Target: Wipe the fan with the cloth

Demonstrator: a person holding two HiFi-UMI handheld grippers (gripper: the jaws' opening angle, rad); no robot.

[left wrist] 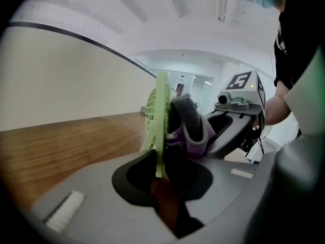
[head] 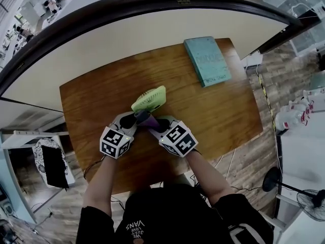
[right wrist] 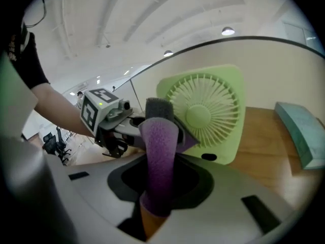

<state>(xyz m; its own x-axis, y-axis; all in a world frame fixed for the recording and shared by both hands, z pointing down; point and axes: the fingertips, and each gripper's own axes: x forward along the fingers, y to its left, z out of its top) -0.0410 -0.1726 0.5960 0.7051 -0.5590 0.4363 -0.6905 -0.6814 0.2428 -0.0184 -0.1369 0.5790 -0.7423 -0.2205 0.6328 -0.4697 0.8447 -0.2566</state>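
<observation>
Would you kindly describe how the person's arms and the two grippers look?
The left gripper and right gripper both have light grey moulded bodies with a dark hollow at the front. Each carries a white cube printed with black square markers. Black cables hang beneath the right one. The person wears a black short-sleeved top with white lettering.

Bright, even indoor light from round ceiling lamps (right wrist: 228, 31). Soft sheen on brown wooden tabletop (head: 213, 116); shadows faint. Heavy fisheye bend, black vignette round both gripper views. There, foreground nearest lens blurs; pale green square plastic fan (right wrist: 205, 111) and purple fleecy cloth (right wrist: 160, 151) read sharp. Head view's edges smear slightly.
</observation>
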